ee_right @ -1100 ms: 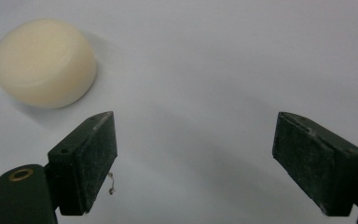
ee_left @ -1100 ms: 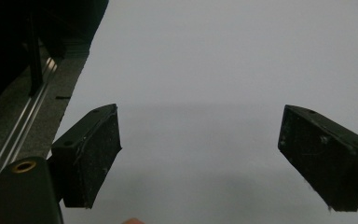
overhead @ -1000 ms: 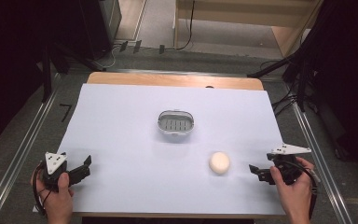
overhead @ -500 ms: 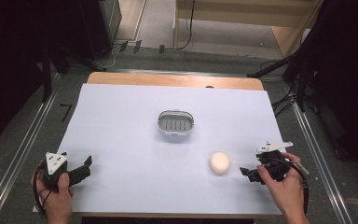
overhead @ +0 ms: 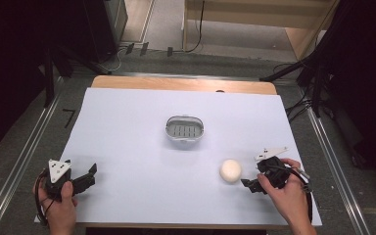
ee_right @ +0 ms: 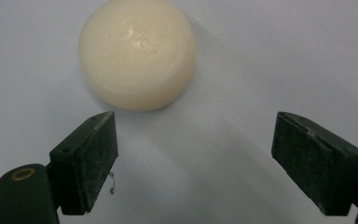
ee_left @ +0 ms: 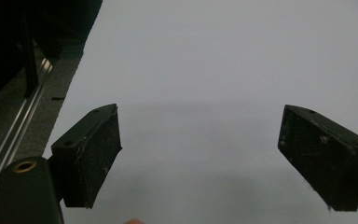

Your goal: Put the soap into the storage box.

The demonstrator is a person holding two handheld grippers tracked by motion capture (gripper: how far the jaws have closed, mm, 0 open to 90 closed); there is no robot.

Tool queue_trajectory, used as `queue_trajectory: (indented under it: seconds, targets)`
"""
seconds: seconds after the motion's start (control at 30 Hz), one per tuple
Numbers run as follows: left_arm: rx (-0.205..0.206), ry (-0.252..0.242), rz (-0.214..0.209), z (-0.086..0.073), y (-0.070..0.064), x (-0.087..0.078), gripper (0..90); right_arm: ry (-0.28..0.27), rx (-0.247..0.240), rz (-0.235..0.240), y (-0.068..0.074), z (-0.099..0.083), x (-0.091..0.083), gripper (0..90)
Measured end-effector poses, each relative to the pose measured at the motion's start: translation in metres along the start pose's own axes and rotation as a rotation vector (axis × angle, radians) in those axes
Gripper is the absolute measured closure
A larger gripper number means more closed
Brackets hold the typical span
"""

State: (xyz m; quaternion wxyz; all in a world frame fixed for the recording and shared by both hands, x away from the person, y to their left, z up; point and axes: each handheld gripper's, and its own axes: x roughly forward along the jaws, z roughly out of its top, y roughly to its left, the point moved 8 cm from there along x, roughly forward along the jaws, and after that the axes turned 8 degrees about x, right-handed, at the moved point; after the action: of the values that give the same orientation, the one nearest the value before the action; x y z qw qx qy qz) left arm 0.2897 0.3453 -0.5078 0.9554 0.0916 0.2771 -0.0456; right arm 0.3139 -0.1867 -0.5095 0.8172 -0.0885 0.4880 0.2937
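A round cream soap bar (overhead: 230, 171) lies on the white table sheet (overhead: 127, 137), right of centre and near the front. My right gripper (overhead: 252, 183) sits just right of it, open, jaws aimed at it. In the right gripper view the soap bar (ee_right: 137, 55) lies just beyond the open jaws, toward the left one, with my right gripper (ee_right: 193, 163) holding nothing. A grey oval soap dish (overhead: 184, 129) with a slotted floor stands empty at the table's middle. At the front left corner my left gripper (overhead: 89, 175) rests open, and in its own view my left gripper (ee_left: 200, 158) frames bare sheet.
A strip of wooden tabletop (overhead: 183, 84) shows past the sheet's far edge. Metal rails (overhead: 27, 152) run along both sides of the table, with dark floor and cables beyond. Wooden shelving (overhead: 254, 24) stands at the back.
My right gripper has moved left and a little forward, from the table's right edge to just beside the soap bar. The left gripper has stayed put.
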Motion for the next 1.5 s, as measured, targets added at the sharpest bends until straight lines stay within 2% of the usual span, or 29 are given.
queue_trajectory:
  seconds: [0.67, 0.73, 0.83, 1.0, 1.5]
  targets:
    - [0.000, 0.006, -0.007, 0.000, 0.000, 0.000, 14.0, 0.026, -0.031, 0.068, 0.031, 0.013, 0.019, 13.9]
    - [0.004, 0.008, -0.009, 0.000, 0.000, 0.001, 14.0, 0.032, -0.031, 0.064, 0.034, 0.015, 0.021, 14.3]
    - [0.004, 0.014, -0.010, -0.001, 0.000, 0.001, 14.0, 0.042, -0.040, 0.023, 0.035, 0.016, 0.026, 15.4]
    - [-0.003, 0.011, -0.015, 0.000, 0.000, 0.001, 14.1, 0.028, -0.021, 0.032, 0.037, 0.021, 0.028, 17.9]
    - [-0.001, 0.017, -0.021, -0.001, 0.000, 0.001, 14.1, 0.031, 0.011, 0.003, 0.039, 0.028, 0.040, 18.3]
